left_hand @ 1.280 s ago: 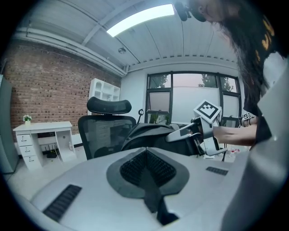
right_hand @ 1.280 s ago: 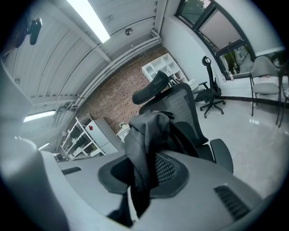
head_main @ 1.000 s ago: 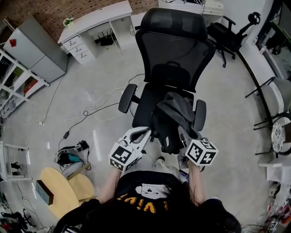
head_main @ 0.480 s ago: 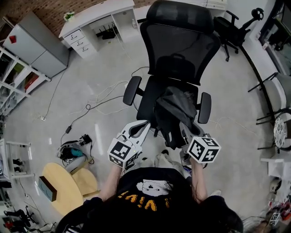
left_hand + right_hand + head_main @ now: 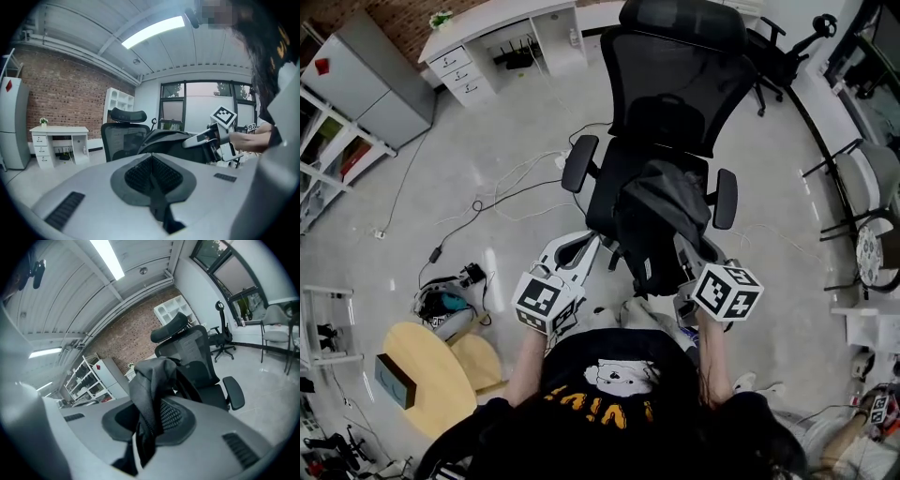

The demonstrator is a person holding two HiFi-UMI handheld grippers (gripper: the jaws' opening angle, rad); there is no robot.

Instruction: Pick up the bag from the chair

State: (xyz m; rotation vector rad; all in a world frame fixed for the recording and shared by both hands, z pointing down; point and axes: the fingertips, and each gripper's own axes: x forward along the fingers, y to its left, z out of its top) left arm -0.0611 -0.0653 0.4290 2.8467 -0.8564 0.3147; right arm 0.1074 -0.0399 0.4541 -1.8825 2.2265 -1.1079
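The dark grey bag [image 5: 661,211] hangs between my two grippers, in front of the seat of the black mesh office chair [image 5: 675,84]. My right gripper [image 5: 680,246] is shut on a bunched fold of the bag [image 5: 152,380], which drapes over its jaws [image 5: 152,413]. My left gripper [image 5: 602,246] is at the bag's left edge, its pads closed on a thin dark strap [image 5: 157,197]. From the left gripper view the bag [image 5: 166,140] bulges just past the jaws, with the chair [image 5: 123,133] behind.
A white desk [image 5: 502,37] and a grey cabinet [image 5: 356,80] stand at the back left. Cables [image 5: 506,202] trail over the floor left of the chair. A round wooden stool [image 5: 427,380] stands near my left side. More chairs [image 5: 872,202] are at the right.
Both grippers have drawn back from the chair with the bag between them. The bag has come forward off the seat and a little upward.
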